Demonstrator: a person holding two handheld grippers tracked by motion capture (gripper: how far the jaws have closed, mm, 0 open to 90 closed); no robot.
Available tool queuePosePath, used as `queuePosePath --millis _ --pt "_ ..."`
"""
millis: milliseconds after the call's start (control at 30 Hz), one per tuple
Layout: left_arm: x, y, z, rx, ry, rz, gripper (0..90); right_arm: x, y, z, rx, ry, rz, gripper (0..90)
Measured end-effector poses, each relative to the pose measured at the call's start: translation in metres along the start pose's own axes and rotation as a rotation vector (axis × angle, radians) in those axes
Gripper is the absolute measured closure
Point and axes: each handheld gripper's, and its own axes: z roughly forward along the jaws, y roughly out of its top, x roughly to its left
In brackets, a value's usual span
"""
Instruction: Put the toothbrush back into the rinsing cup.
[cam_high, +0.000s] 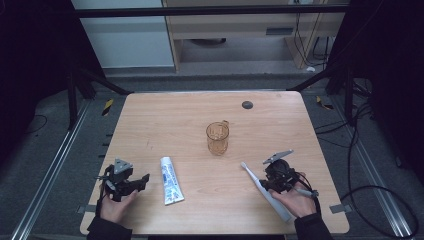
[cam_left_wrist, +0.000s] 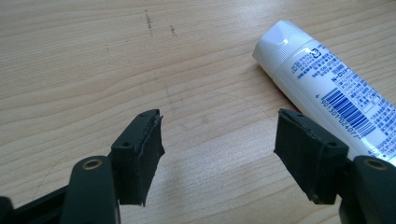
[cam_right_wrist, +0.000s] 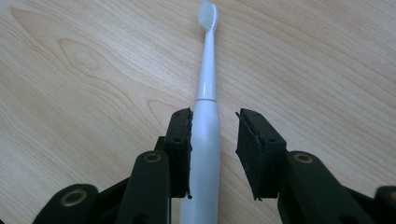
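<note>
A white electric toothbrush (cam_right_wrist: 206, 107) lies flat on the wooden table, bristle head pointing away; in the high view the toothbrush (cam_high: 265, 190) lies at the front right. My right gripper (cam_right_wrist: 214, 140) straddles its handle with jaws open, the left jaw touching the handle and a gap at the right jaw. A white toothpaste tube (cam_left_wrist: 327, 88) with a barcode lies beside my left gripper (cam_left_wrist: 217, 156), which is open over bare wood. The tube (cam_high: 170, 180) lies just right of the left gripper (cam_high: 142, 181). An amber glass cup (cam_high: 218, 137) stands upright mid-table.
The wooden table (cam_high: 165, 120) has a small dark round disc (cam_high: 247, 104) near its far edge. Black frame bars and cables run along the floor on both sides. A person's hands hold both grippers at the front edge.
</note>
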Motion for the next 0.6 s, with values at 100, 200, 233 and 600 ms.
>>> queuePosePath --millis 100,200,233,600 --pt "0.000 0.000 0.000 0.001 -0.001 0.001 31.4 0.000 0.001 0.004 0.012 0.002 -0.006 65.1" --pt "0.000 0.000 0.000 0.000 -0.001 0.002 31.4 0.001 0.002 0.008 0.032 0.006 -0.004 65.1" --pt "0.000 0.000 0.000 0.001 -0.001 0.002 31.4 0.001 0.002 0.009 0.035 0.003 -0.008 65.1" --pt "0.000 0.000 0.001 0.009 -0.003 0.003 31.4 0.001 0.001 0.021 0.076 0.024 -0.003 65.0"
